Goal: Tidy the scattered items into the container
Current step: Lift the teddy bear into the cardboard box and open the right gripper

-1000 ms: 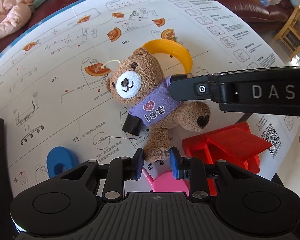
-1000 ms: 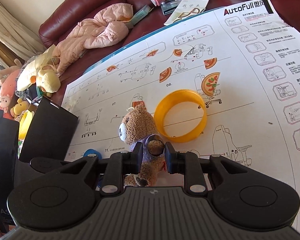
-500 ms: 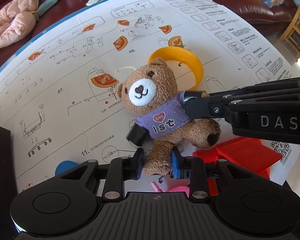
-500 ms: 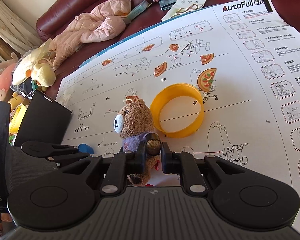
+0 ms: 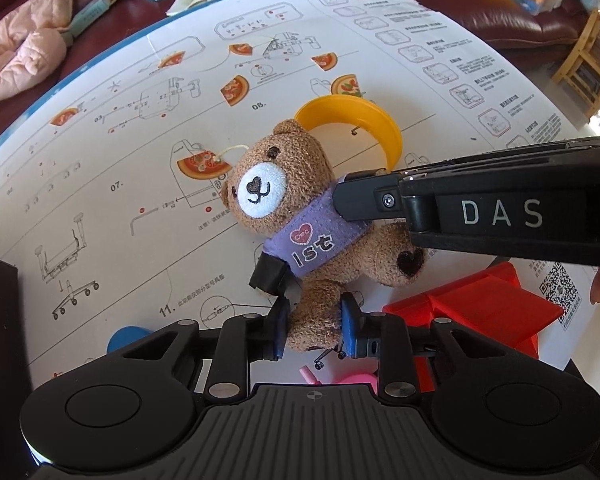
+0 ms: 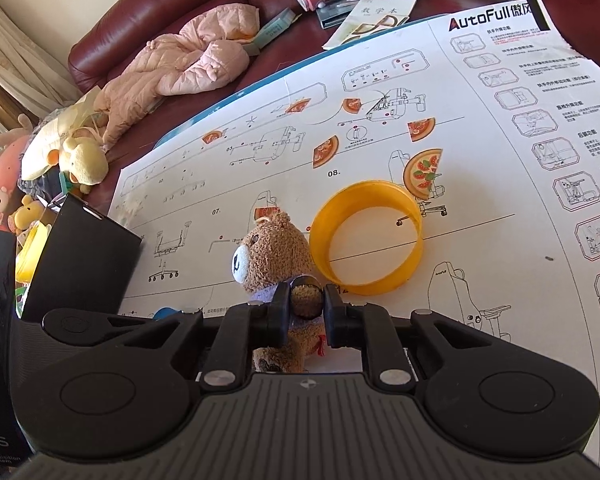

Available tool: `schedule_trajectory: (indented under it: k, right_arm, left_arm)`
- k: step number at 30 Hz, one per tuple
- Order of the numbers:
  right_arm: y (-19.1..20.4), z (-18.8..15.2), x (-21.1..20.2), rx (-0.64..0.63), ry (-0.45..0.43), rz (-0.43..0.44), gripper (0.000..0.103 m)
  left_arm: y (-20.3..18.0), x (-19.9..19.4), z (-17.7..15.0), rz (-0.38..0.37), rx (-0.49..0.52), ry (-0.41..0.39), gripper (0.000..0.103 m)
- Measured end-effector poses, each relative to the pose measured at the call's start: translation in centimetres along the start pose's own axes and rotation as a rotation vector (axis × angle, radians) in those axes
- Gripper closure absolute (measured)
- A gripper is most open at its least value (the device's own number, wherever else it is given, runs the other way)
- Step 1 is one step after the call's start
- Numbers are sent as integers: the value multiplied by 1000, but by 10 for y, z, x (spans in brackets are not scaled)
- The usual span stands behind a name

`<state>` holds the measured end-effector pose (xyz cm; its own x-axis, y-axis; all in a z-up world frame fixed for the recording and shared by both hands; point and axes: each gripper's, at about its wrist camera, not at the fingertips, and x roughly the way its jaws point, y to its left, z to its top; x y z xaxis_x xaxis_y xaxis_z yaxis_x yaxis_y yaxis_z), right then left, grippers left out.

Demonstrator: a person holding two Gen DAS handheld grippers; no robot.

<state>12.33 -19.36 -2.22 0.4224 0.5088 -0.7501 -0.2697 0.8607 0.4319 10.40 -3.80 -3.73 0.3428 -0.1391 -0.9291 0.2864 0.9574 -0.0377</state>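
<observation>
One brown plush teddy bear (image 5: 288,200) in a purple shirt reading "1st" lies on a white printed instruction sheet (image 5: 440,64) headed "AutoFull", held by two grippers. The left gripper (image 5: 314,326) pinches one leg between its blue pads. The right gripper (image 6: 306,306), lettered "DAS", is clamped on an arm. One yellow plastic ring (image 6: 368,236) stands just behind the bear. One red plastic piece (image 5: 480,312), one blue piece (image 5: 124,338) and one black box (image 6: 80,248) lie near.
</observation>
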Motion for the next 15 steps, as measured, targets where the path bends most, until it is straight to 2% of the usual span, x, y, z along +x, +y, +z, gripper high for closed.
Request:
schedule_trajectory:
  k: [8, 15]
  right_arm:
    - [6, -3, -8, -11, 4, -10, 84]
    - [21, -3, -26, -42, -24, -9, 84]
  left_arm:
    - [0, -7, -1, 18, -27, -3, 79]
    - [-2, -29, -5, 35, -44, -46, 79]
